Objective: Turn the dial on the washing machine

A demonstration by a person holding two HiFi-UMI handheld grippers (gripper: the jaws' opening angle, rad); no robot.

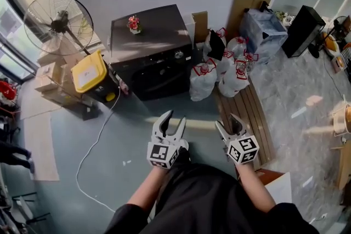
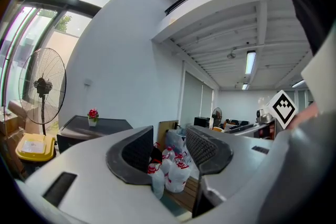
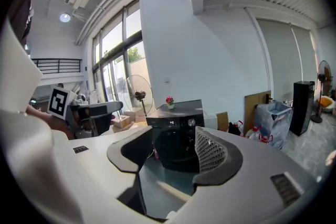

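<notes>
Item one: washing machine [image 1: 151, 57], black, front-loading, standing against the white wall on the far side of the floor. Its dial [image 1: 179, 55] sits on the control strip, right of centre, above the round door. A small pot of red flowers [image 1: 133, 24] stands on its lid.

Item two: left gripper [image 1: 173, 118]. We hold it low in front of us, well apart from the machine, with its jaws wide and nothing between them. In its own view the gap frames only the distant white bags [image 2: 170, 170].

Item three: right gripper [image 1: 228, 121]. We hold it beside the left one, with its jaws likewise spread wide and empty. In its view the washing machine [image 3: 176, 139] and dial [image 3: 192, 122] show beyond the jaws, far off and untouched.

Surroundings:
- A pedestal fan [image 1: 57, 22] stands to the machine's left.
- A yellow-lidded bin [image 1: 89, 71] sits just beside the machine's left flank.
- Cardboard boxes [image 1: 49, 76] lie further left.
- A white cable [image 1: 96, 145] trails across the floor.
- White bags with red ties [image 1: 219, 71] cluster at the machine's right, on a wooden pallet [image 1: 249, 118].
- A clear storage box [image 1: 263, 30] sits behind them.
</notes>
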